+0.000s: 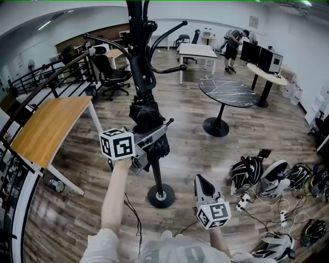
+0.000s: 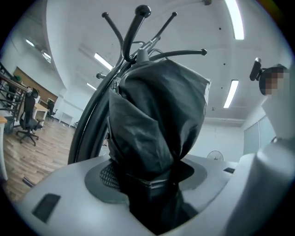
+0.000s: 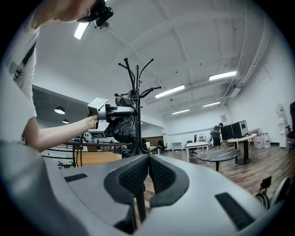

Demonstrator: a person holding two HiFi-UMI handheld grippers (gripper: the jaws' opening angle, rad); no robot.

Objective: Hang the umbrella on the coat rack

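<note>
A folded black umbrella (image 1: 147, 117) stands upright against the black coat rack (image 1: 158, 174), its handle (image 1: 142, 72) up among the rack's curved hooks. My left gripper (image 1: 150, 139) is shut on the umbrella's bunched canopy. In the left gripper view the dark fabric (image 2: 156, 124) fills the gap between the jaws, with the rack's hooks (image 2: 143, 11) above it. My right gripper (image 1: 201, 184) hangs lower, near the rack's round base (image 1: 161, 195), shut with nothing in it. In the right gripper view the pads of my right gripper (image 3: 148, 173) meet; beyond them are the rack (image 3: 137, 92) and the umbrella (image 3: 122, 125).
A wooden desk (image 1: 51, 128) and a railing (image 1: 31, 97) are at the left. A round dark table (image 1: 231, 91) stands to the right. Helmets, bags and cables (image 1: 267, 177) lie on the floor at the right. An office chair (image 1: 110, 77) and a person (image 1: 232, 43) are farther back.
</note>
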